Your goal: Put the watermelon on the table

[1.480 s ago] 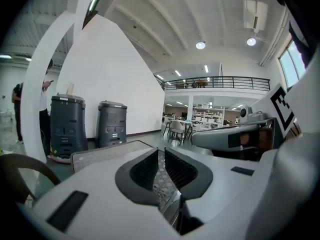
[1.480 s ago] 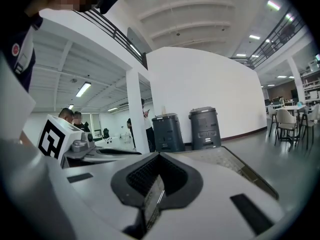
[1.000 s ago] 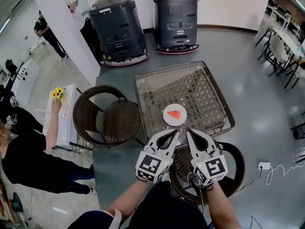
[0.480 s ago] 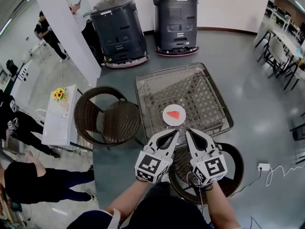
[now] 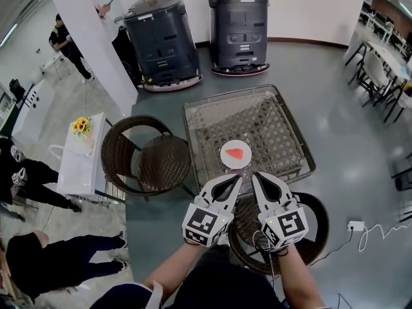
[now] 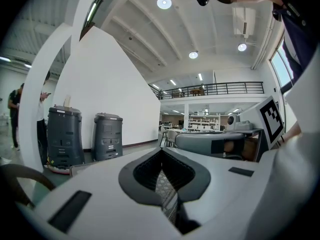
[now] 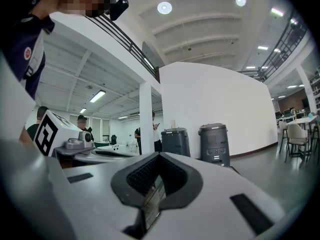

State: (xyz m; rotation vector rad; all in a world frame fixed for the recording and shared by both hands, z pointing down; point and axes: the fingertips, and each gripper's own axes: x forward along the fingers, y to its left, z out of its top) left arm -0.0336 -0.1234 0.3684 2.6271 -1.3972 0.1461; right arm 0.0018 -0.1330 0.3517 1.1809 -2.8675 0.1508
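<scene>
Wicker table (image 5: 277,118), grey floor (image 5: 351,108), plated watermelon (image 5: 237,152); left gripper (image 5: 238,179) and right gripper (image 5: 255,177) clenched, empty.

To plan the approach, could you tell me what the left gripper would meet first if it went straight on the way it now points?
Most likely the white plate holding the watermelon slice on the table, just ahead of the left gripper. Whether it would pass above the plate is unclear.

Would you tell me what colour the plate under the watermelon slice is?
White; the round plate under the red watermelon slice shows best in the head view.
</scene>
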